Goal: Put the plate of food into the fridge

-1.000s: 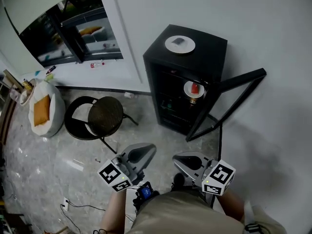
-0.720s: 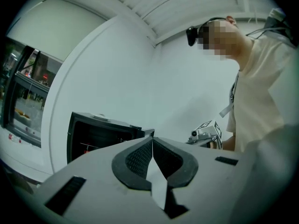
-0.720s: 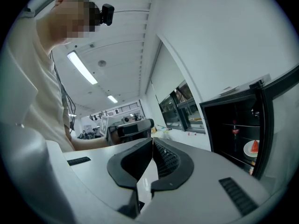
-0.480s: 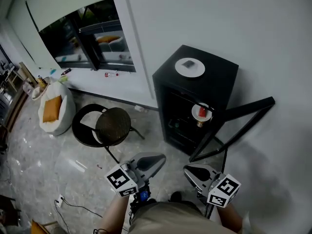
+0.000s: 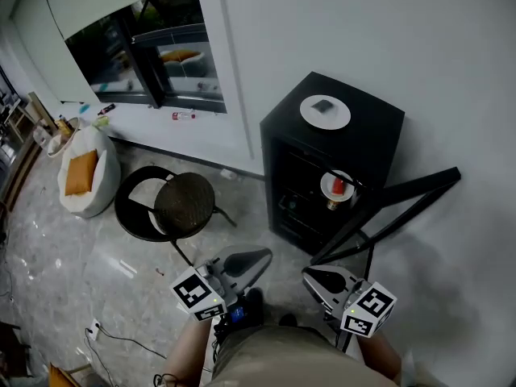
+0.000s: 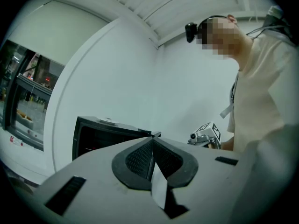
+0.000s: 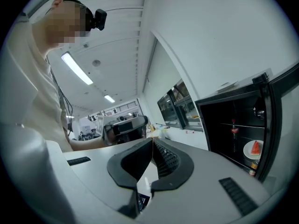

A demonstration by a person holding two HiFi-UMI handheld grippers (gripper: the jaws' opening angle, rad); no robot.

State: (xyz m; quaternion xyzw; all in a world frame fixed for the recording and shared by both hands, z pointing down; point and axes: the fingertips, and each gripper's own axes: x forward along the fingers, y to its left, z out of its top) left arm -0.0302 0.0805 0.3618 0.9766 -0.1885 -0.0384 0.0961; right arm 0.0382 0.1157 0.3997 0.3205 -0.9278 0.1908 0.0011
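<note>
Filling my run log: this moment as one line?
fridge: door open | plate of food: on shelf inside | left gripper: shut, empty | right gripper: shut, empty

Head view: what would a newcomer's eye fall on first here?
The small black fridge against the white wall stands out. Its door is wide open, with a white plate of red food on a shelf inside and another plate on its top. At the bottom edge, the left tongs and right tongs are both shut and empty, pointing toward it.

White plate (image 5: 336, 185), red food on it, level, inside open black fridge (image 5: 375, 131).
</note>
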